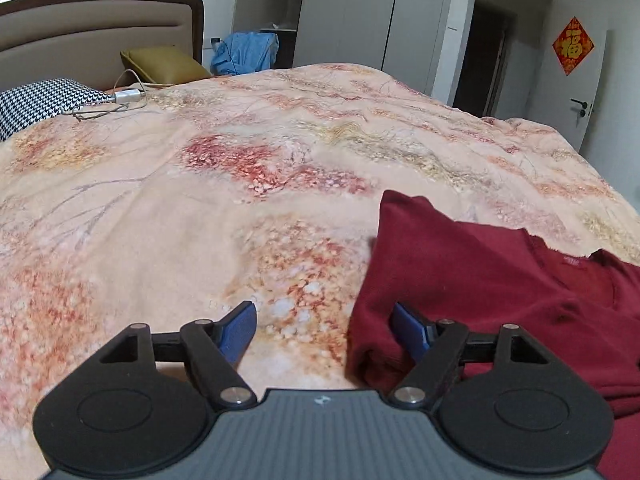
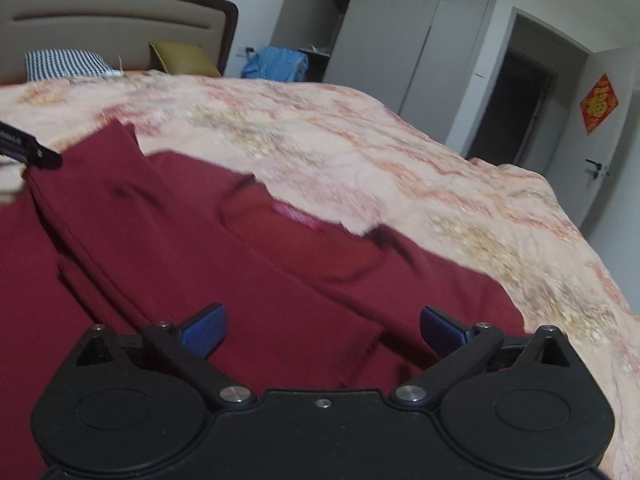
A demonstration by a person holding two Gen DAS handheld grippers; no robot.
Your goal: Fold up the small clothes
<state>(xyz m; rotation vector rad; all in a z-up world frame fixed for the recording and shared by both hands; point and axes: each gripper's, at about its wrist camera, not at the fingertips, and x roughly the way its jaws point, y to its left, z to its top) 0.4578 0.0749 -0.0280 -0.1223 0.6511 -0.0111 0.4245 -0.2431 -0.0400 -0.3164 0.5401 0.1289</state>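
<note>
A dark red shirt (image 1: 480,280) lies on the floral bedspread (image 1: 200,180), its left side folded inward. My left gripper (image 1: 324,326) is open and empty at the shirt's folded left edge, with its right pad over the red cloth. In the right wrist view the shirt (image 2: 240,272) fills the lower half, neckline and label facing up. My right gripper (image 2: 322,326) is open and empty, low over the shirt's body. The tip of the left gripper shows in that view at the far left (image 2: 28,148).
The bedspread (image 2: 440,168) covers the bed. At the head lie a houndstooth pillow (image 1: 44,100), an olive cushion (image 1: 164,64) and a charger with cable (image 1: 128,96). Blue cloth (image 1: 244,52), wardrobe doors (image 1: 360,16) and a doorway (image 1: 484,60) stand beyond.
</note>
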